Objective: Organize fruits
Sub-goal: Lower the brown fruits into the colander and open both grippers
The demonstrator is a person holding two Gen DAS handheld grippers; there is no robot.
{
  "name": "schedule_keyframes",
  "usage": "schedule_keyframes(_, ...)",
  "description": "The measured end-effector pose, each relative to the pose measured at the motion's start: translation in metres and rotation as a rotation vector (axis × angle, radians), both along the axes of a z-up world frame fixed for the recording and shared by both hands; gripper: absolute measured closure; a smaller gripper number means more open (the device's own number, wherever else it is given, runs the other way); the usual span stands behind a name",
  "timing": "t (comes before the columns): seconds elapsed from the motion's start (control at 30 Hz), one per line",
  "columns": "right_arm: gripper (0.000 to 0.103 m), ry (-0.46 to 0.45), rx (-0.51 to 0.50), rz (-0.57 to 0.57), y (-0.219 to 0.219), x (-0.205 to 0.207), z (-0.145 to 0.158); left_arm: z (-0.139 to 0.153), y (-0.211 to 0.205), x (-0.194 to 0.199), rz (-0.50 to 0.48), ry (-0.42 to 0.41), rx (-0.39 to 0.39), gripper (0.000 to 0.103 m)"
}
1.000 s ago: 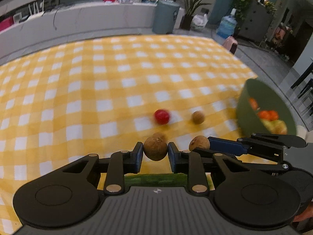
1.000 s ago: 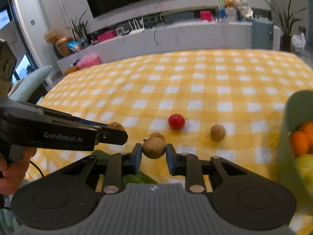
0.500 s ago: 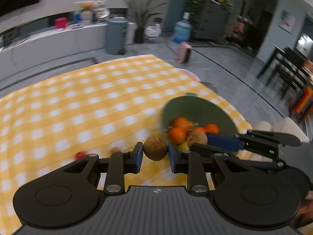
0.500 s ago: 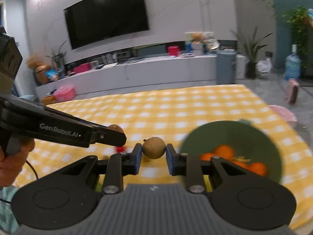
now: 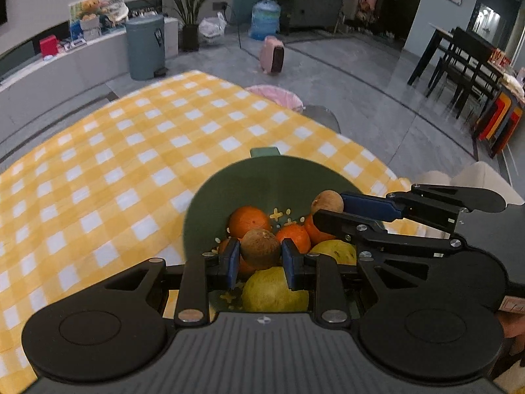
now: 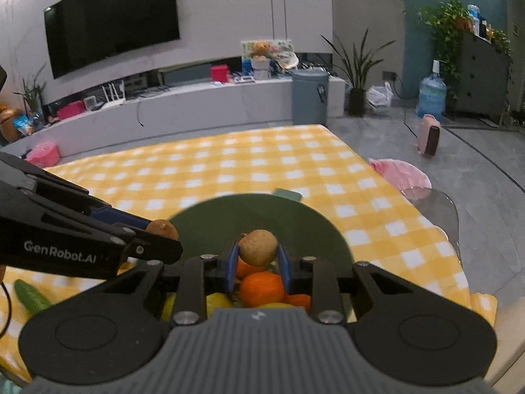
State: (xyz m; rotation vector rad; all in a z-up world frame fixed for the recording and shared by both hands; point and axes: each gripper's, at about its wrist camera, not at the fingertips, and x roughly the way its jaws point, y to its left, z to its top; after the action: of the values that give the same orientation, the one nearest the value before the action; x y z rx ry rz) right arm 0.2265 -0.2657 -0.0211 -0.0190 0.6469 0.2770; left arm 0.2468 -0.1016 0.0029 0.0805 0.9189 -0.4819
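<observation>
A small round brown fruit [image 5: 260, 249] is grasped between the blue pads of the left gripper [image 5: 260, 256], and a second small round tan fruit [image 6: 258, 247] is grasped in the same way by the right gripper [image 6: 257, 256]. Both fruits are held above the dark green round bowl [image 5: 229, 187], which stands near the corner of the surface covered with a yellow and white checked cloth [image 5: 131, 151]. In the bowl, several oranges [image 5: 250, 220] and yellow-green pears [image 5: 274, 290] are already seen.

The step in hand is judged to be the release of the two fruits into the bowl. It would be done well if each gripper is lowered close to the fruits below before it is opened, so that the fall is short and nothing bounces out. The two grippers are near each other, so one after the other is probably safer.

The near wall of the bowl is hidden behind the gripper bodies, and how full the bowl is cannot be told. A green cucumber [image 6: 31, 295] is cut off partly at the left edge of the right view.
</observation>
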Motion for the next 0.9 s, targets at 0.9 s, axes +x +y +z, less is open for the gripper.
schedule_keyframes(0.9,0.078,0.058,-0.067,0.046,0.0,0.025,-0.043,-0.042,-0.008,0.037,-0.004,0.133,-0.043,0.068)
